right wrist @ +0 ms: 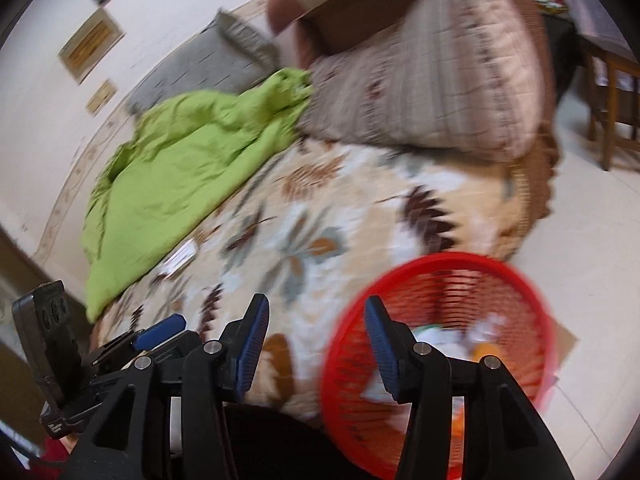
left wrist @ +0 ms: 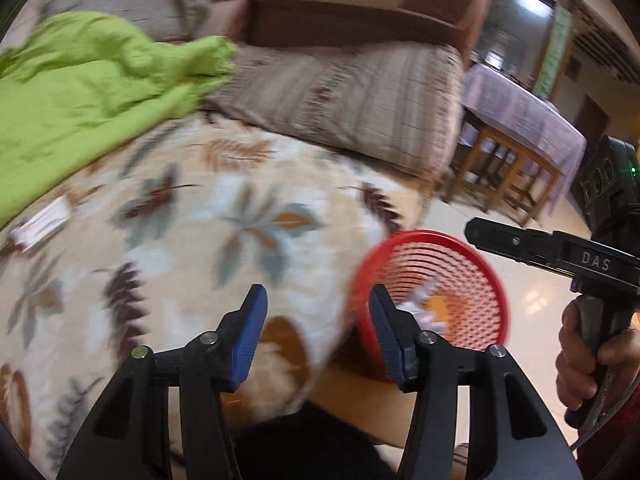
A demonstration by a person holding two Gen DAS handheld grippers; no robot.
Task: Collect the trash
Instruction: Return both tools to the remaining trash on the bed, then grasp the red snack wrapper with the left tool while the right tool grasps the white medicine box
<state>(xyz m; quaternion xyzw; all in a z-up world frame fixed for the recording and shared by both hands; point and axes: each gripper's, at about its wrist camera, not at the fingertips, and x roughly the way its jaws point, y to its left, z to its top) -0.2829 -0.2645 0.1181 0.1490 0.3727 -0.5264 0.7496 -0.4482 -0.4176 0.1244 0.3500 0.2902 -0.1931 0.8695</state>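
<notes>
While both jaws stand spread and empty, red basket (right wrist: 440, 344) sits beside bedspread (right wrist: 304, 240) edge.

One red basket (right wrist: 440, 344), one green cloth (right wrist: 180, 184), one wrapper (right wrist: 182, 258), two cushions (right wrist: 432, 92)

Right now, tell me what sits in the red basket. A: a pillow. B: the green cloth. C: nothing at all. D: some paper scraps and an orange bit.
D: white paper scraps and an orange bit show through the red basket, while the green cloth lies on the bed.
</notes>
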